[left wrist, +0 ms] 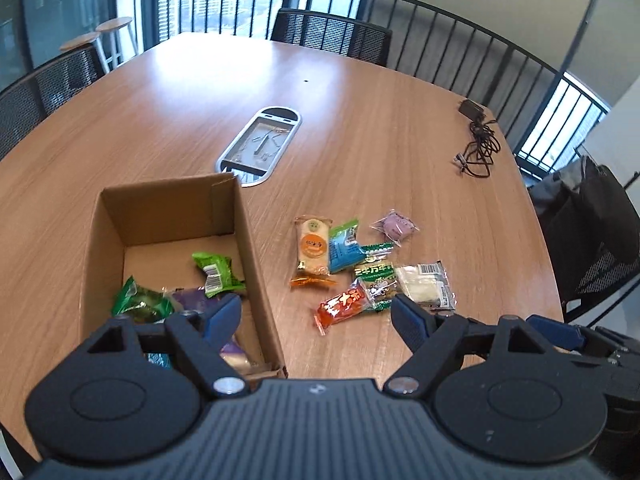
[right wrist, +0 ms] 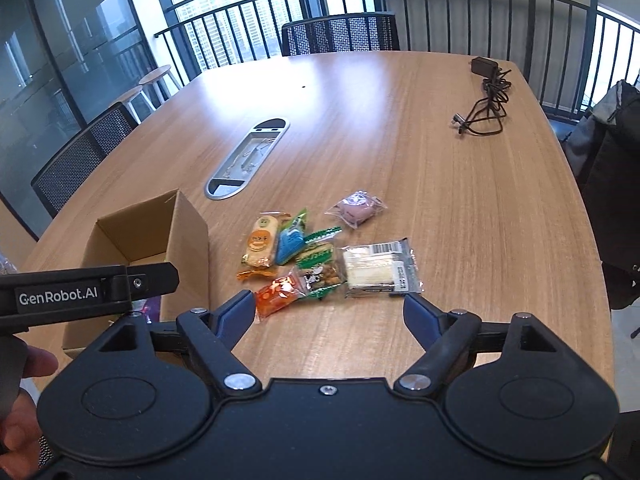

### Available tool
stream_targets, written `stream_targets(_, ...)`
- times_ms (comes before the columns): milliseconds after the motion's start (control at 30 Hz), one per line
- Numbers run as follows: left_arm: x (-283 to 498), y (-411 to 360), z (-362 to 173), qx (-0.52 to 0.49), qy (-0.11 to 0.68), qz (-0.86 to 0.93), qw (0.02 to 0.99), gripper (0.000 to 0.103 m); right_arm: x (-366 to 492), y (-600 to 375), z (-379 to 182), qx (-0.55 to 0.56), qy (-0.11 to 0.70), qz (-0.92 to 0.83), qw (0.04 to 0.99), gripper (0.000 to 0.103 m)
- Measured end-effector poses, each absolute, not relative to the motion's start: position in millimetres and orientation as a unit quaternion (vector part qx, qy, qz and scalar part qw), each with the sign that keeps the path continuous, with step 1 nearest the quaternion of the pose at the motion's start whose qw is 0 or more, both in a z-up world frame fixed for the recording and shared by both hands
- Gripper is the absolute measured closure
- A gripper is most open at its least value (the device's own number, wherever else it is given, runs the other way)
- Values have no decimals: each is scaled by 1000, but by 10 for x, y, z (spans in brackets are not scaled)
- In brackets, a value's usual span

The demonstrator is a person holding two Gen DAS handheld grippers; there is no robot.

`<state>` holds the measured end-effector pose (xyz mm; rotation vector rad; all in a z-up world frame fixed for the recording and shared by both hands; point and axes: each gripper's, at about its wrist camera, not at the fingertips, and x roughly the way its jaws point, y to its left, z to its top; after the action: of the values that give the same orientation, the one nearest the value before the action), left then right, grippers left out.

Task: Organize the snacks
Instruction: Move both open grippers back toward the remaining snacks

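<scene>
Counter [left wrist: 360, 92] of pale brown wood fills both views, long with rounded edges, an oval metal cable hatch [left wrist: 259, 145] set into its middle. Around it stand black mesh chairs [left wrist: 332, 34], a black railing [left wrist: 460, 32] and tall windows; 2 round wooden stools [left wrist: 108, 30] wait by the glass. 1 black charger with a tangled cord [left wrist: 478, 142] lies near the far right edge.

1 open cardboard box [left wrist: 240, 248] sits on the counter's near left. Inside it, the left wrist view shows 2 green snack packets [left wrist: 216, 272] and a purple one [left wrist: 188, 300], with more wrappers half hidden behind the claw.

Just right of the box lies a loose cluster of 7 snack packets: 1 white cake in clear wrap [right wrist: 378, 270], 1 orange-labelled biscuit [right wrist: 260, 246], 1 blue packet [right wrist: 290, 242], 1 green-and-white nut bar [right wrist: 320, 270], 1 green-edged wrapper [right wrist: 322, 236] tucked between them, 1 red-orange packet [right wrist: 276, 294], and 1 pink bun [right wrist: 356, 208] a little apart at the back.

The left claw [left wrist: 316, 316] tilts downward above the box's right wall, jaws wide apart and empty; 1 blue finger hangs over the box, the other over the cluster. The right claw [right wrist: 330, 312] also points downward, jaws spread and holding nothing, hovering just before the red-orange packet. In the right wrist view the left tool's black side enters from the left, with the person's hand [right wrist: 20, 408] below it.
</scene>
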<state>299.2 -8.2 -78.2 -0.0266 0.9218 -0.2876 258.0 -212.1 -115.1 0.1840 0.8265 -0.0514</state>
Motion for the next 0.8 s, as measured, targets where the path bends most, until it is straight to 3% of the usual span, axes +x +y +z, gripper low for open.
stream_targets(400,3242,-345,-958,45,465,-184,865,25,2717,-2358,-1315,95,420,-44,901,21)
stream_targets(800,3550,-677,-1245,119,494,-235,829,36,2904,-2581,-1542,105,444,-56,888,21)
